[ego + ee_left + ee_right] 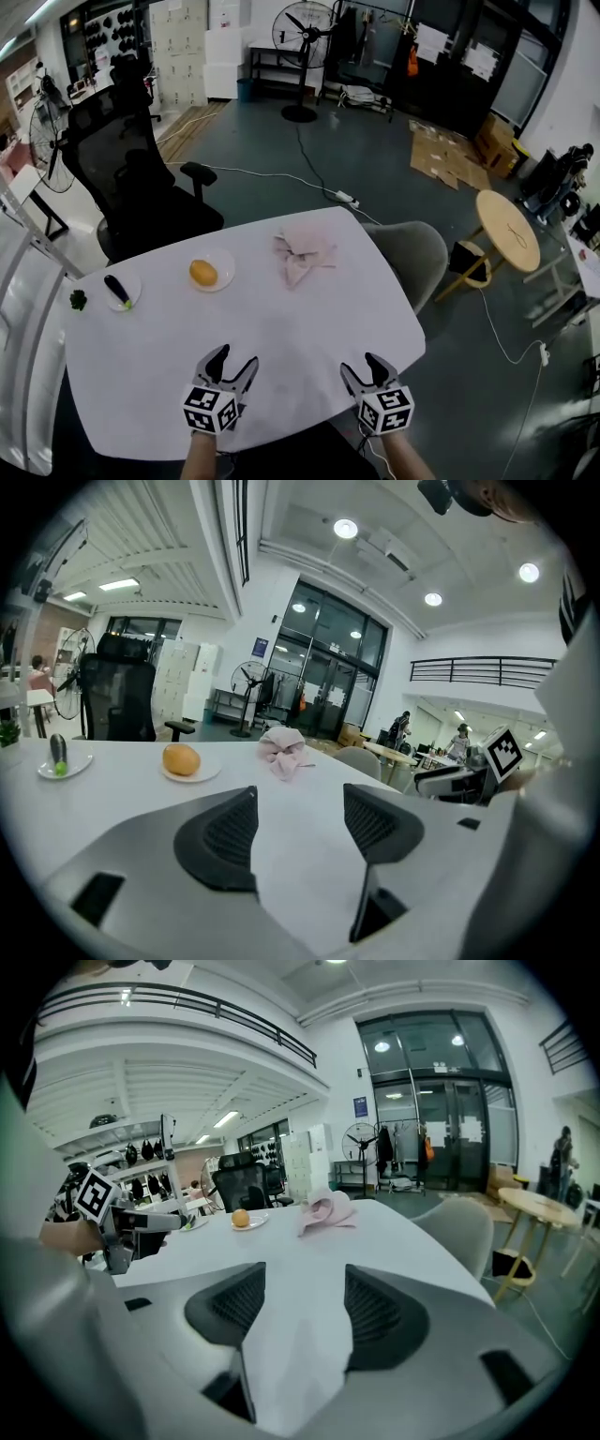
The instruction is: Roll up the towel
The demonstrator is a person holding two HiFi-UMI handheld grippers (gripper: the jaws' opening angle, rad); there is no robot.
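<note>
A crumpled pale pink towel (302, 254) lies on the far side of the white table (281, 328). It also shows as a towel (281, 750) ahead of the left jaws and as a towel (327, 1210) ahead of the right jaws. My left gripper (234, 360) hovers over the table's near edge, open, with nothing between its fingers. A short way to its right, my right gripper (362, 367) is open and empty too. Both are well short of the towel.
An orange (203, 273) sits on a small plate left of the towel. Farther left, another plate (122, 292) carries a dark vegetable, with a small green item (78, 300) beside it. A black office chair (141, 178) and a grey chair (417, 258) stand behind the table.
</note>
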